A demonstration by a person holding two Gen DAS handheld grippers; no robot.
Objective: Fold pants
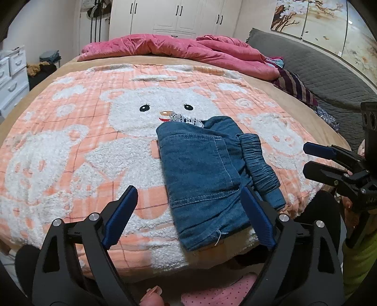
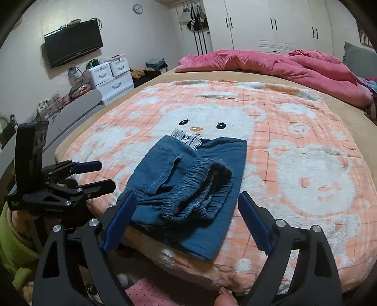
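A pair of blue denim pants [image 1: 200, 169] [image 2: 165, 160] lies folded into a small packet on the peach teddy-bear blanket [image 1: 70, 141] [image 2: 306, 164], close to the bed's near edge. Its gathered elastic waistband [image 1: 259, 164] [image 2: 200, 204] rests on top, and a strip of white lace [image 1: 188, 118] [image 2: 188, 138] peeks out at the far end. My left gripper [image 1: 188, 190] [image 2: 106, 176] hovers open above the packet's near left side. My right gripper [image 2: 187, 195] [image 1: 306, 158] hovers open above the waistband end. Neither gripper's pads touch the cloth.
A crumpled pink quilt [image 1: 176, 47] [image 2: 271, 63] lies across the far side of the bed. A grey padded headboard [image 1: 318, 66] runs along the right. White drawers [image 2: 113, 75] and a wall television [image 2: 73, 42] stand to the left. White wardrobes [image 1: 176, 16] fill the back wall.
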